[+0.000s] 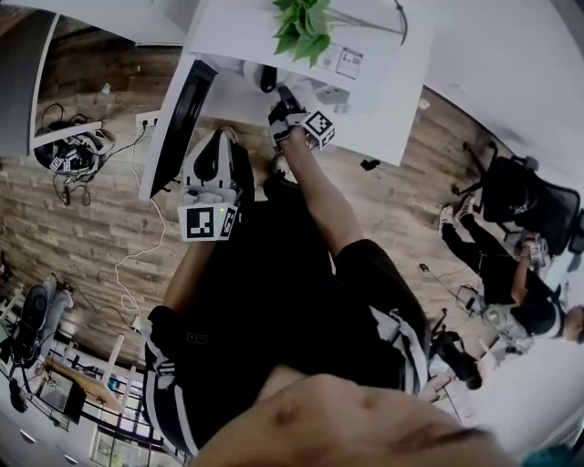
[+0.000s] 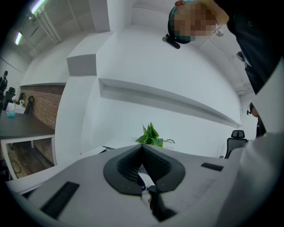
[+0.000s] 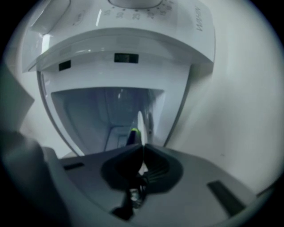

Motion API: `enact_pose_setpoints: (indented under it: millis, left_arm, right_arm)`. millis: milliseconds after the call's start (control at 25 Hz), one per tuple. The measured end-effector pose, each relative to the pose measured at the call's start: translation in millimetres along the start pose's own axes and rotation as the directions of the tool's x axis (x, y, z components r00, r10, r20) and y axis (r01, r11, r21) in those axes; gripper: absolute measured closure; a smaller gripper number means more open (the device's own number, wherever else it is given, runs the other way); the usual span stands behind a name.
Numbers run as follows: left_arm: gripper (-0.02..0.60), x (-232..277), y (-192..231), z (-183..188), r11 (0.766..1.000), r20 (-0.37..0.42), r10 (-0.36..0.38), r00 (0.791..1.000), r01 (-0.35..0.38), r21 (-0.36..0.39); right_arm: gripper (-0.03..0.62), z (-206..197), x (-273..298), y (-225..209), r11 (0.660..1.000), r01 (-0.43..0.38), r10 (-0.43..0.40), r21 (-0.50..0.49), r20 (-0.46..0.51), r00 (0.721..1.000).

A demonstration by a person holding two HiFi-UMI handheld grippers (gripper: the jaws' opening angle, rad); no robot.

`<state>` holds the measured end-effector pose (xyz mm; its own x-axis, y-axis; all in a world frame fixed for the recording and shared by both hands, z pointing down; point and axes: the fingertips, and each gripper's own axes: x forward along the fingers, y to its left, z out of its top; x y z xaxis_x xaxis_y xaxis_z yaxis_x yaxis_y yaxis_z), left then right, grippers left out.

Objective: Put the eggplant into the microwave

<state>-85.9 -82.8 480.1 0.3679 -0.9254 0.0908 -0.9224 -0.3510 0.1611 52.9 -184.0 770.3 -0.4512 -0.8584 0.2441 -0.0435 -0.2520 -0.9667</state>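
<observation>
Right gripper view: dark eggplant (image 3: 132,135), green tip

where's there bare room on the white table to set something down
The table is bare right of the right gripper, from the plant down to its near edge. Crowded at the left, around the microwave, its open door and the left gripper.

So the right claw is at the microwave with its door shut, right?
No, the door is open: the right gripper view looks straight into the microwave, where the eggplant shows. The right claw is at it.
</observation>
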Motion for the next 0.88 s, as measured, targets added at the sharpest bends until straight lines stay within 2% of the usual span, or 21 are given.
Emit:
enact_pose_setpoints:
  millis: [560,720,880]
  left_arm:
    - [0.549,4.0,-0.4,-3.2,1.0,-0.011,-0.003,1.0,0.002,-0.011]
    - [0.549,5.7,-1.6,-3.2,1.0,-0.009,-0.009,1.0,0.009,-0.011]
    - [0.549,3.9,-1.7,-4.6,1.0,-0.014,-0.01,1.0,0.009,-0.014]
  right_arm:
    - [0.557,11.3,12.0,4.4,1.0,-0.03,0.03,-0.007,0.017,0.999]
    - [0.557,12.5,12.9,2.3,1.0,0.0,0.0,0.004,0.016,1.0]
    - [0.557,12.6,16.3,1.8,1.0,-0.011,0.011,-0.007,0.006,1.0]
